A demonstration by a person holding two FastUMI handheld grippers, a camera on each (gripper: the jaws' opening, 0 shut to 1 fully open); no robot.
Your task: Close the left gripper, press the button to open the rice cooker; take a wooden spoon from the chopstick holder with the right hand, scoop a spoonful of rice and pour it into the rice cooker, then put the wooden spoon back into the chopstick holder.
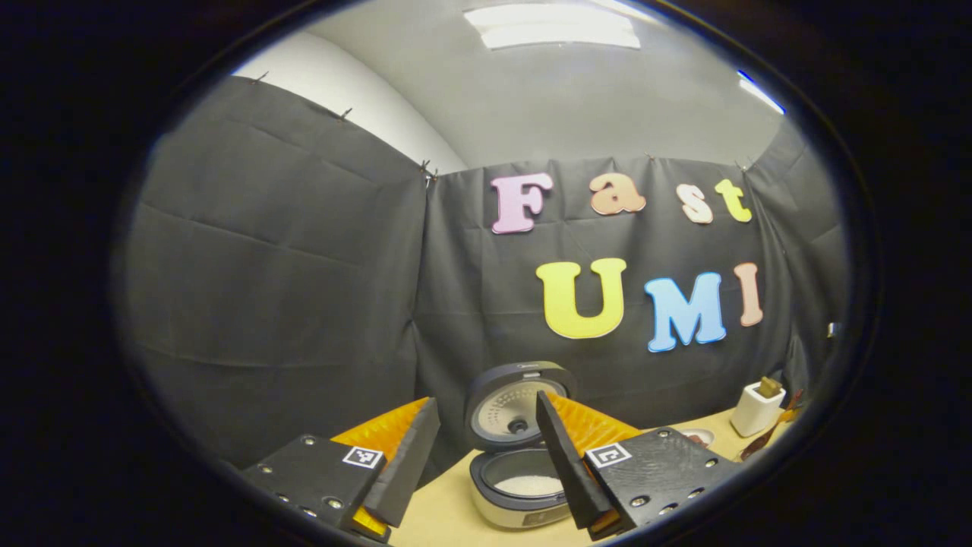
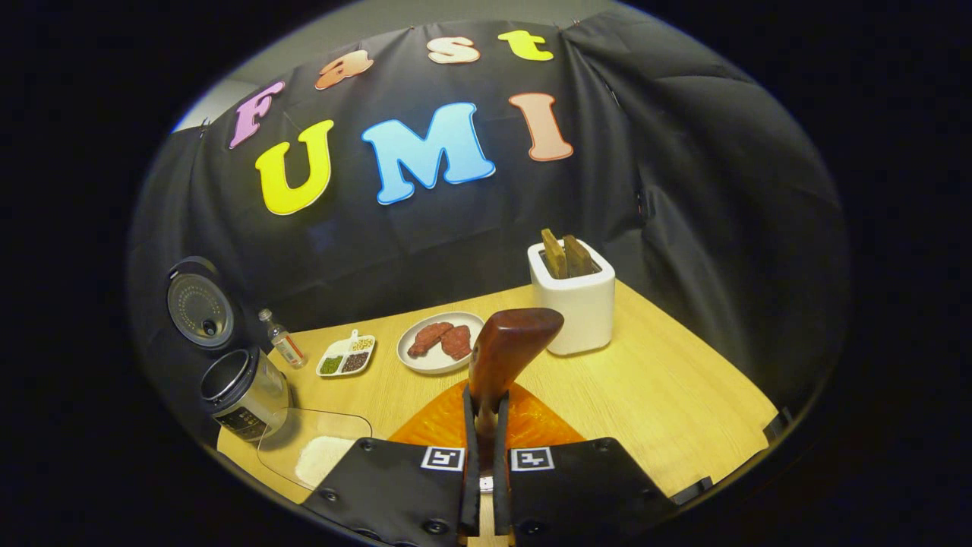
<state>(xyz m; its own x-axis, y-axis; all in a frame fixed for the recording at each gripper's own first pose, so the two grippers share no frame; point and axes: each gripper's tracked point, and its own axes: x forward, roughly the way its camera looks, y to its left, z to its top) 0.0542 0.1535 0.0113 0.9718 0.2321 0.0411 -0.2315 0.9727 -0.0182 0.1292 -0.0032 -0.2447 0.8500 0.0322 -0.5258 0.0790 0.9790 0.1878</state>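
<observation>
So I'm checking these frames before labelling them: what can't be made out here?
- Spoon handle, right gripper view: hidden between the right gripper's fingers.
- Spoon bowl: faces away, so any rice in it is hidden.
- Cooker front, left gripper view: partly behind the left gripper's finger.
- Tools in the holder: just tops show above the rim.
- Dish contents: too small.

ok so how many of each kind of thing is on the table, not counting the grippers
rice cooker: 1
small bottle: 1
divided dish: 1
plate of meat: 1
white chopstick holder: 1
clear rice tray: 1
total: 6
</observation>
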